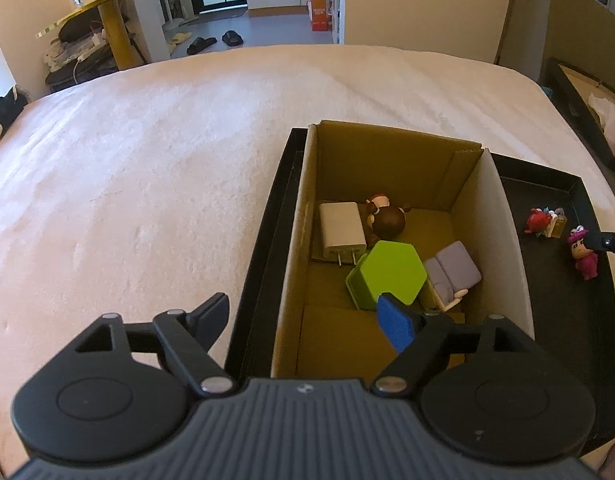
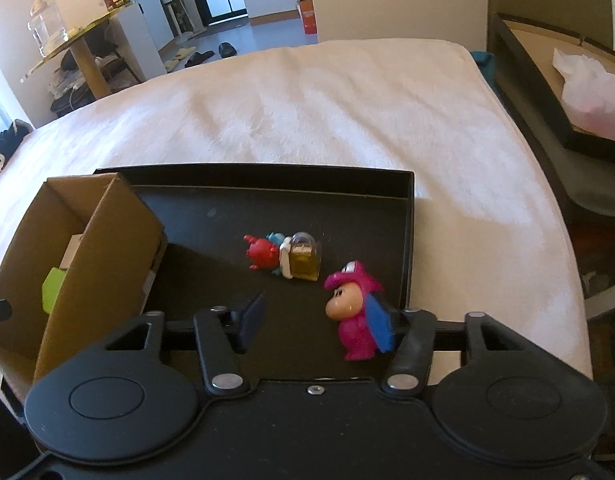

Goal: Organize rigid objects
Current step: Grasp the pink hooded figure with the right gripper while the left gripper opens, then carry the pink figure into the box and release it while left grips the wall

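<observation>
The pink figure (image 2: 357,316) stands upright on the black tray (image 2: 267,196), near its right rim and to the right of the cardboard box (image 2: 103,248). The right hand-held gripper (image 2: 315,320) has it between its fingers: the blue pad of the right finger (image 2: 377,326) lies against the figure's back, while the left finger (image 2: 251,318) stands well clear of its front. So the jaws are not yet pinching it; they are only partly spread around it.

Just beyond lie a red figure (image 2: 261,254) and a small padlock (image 2: 305,260), close together on the tray.

In the box sit a green hexagon block (image 1: 387,274), a white charger (image 1: 341,230), a brown figure (image 1: 385,218) and a grey toy sofa (image 1: 453,274). The left hand-held gripper (image 1: 311,312) hangs over the box's near end, jaws spread wide and empty.

Risks, as I judge them: with only one pad touching, closing could push the top-heavy figure over or skid it toward the red figure and padlock before the other finger arrives. Its rounded body may also twist out of a grip taken off-centre. Carried to the box, it could catch on the tall cardboard wall.
</observation>
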